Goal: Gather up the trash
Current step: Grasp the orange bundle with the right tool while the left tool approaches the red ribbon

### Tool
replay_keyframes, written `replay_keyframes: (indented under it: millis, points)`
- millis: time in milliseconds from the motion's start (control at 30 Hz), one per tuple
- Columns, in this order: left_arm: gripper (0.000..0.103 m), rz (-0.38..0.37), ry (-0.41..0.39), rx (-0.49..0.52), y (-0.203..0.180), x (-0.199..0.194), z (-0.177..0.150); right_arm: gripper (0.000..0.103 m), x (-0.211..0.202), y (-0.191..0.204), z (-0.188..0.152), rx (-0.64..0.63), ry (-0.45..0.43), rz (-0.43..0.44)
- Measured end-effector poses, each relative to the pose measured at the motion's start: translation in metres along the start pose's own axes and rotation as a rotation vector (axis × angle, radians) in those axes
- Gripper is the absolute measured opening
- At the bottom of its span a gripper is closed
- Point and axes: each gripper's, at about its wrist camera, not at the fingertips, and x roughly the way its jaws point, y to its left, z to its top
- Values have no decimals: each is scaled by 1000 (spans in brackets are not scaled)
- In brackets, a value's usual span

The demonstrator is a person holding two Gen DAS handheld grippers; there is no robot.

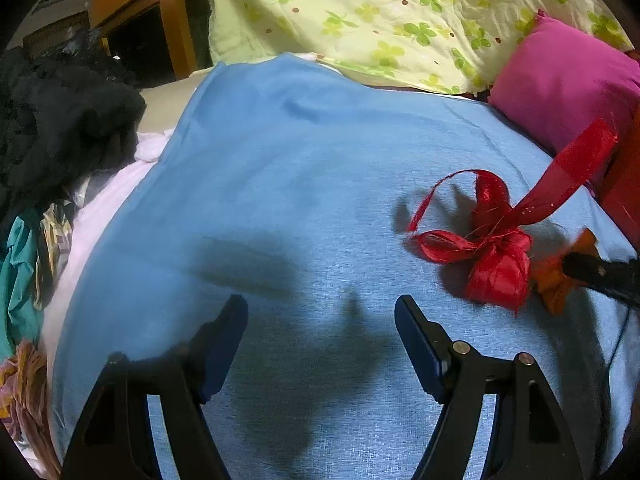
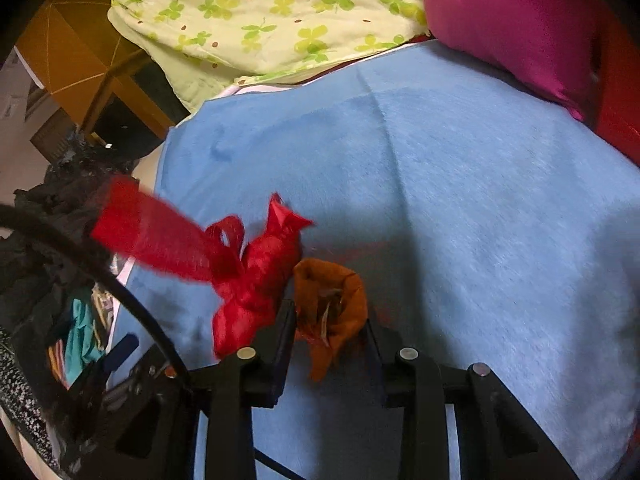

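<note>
Pinching the orange scrap (image 2: 332, 312) in my right gripper (image 2: 330, 332), red ribbon bundle (image 2: 256, 280) at nine o'clock: feather-light, floppy, best taken at its knot. Left gripper (image 1: 320, 344) hangs released.

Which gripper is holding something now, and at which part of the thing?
The right gripper holds the orange scrap around its middle. The red ribbon lies beside it, unheld. The left gripper is open and empty.

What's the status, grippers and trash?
Left gripper open, empty, over blue cloth. Right gripper shut on orange scrap. Red ribbon lies against the scrap, may drag along.
</note>
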Motion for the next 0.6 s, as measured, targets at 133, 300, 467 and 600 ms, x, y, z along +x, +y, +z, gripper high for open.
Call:
replay_keyframes:
  millis: [133, 300, 467, 600]
  points:
    - [76, 5, 1, 12, -4, 1, -1, 34, -15, -10, -16, 1, 11, 15]
    - [76, 2, -8, 18, -8, -1, -1, 34, -30, -16, -38, -18, 39, 38]
    - [76, -1, -20, 37, -18, -4, 0, 34, -37, -18, -50, -17, 41, 54]
    - [76, -1, -23, 42, -24, -4, 0, 45, -36, -19, -42, 53, 46, 99]
